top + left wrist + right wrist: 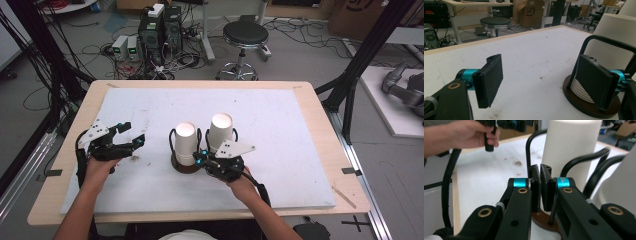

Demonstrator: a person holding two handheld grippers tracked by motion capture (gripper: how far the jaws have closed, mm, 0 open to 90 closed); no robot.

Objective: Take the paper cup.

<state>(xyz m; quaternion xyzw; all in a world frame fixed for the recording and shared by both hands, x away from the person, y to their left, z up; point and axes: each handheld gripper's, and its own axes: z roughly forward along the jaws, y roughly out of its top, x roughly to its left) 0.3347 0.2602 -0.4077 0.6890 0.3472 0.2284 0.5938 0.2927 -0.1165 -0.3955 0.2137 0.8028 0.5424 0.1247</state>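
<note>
Closest to the person, the right hand-held gripper (201, 161) sits just in front of two white cups (186, 143) that stand in a black wire holder (171, 141) on a round brown base (185, 167). Its own view shows its jaws almost pressed together, with only a thin slit between them. A thin black wire of the holder runs down right at the jaws, but it is hard to say if they pinch it. The blur there hides the exact spot. The bottom of the cups is covered by the gripper, and the tops are cut off in that view.

To the left, the left hand-held gripper (132, 135) is held over the white surface (280, 130), a little apart from the cups. Its jaws are spread wide with nothing between them. In its own view the right pad covers part of the holder and the base, and the cup beside it is cut off at the edge.

Farther back, past the surface, a black stool (245, 35) stands on the floor among tangled cables (95, 50).
</note>
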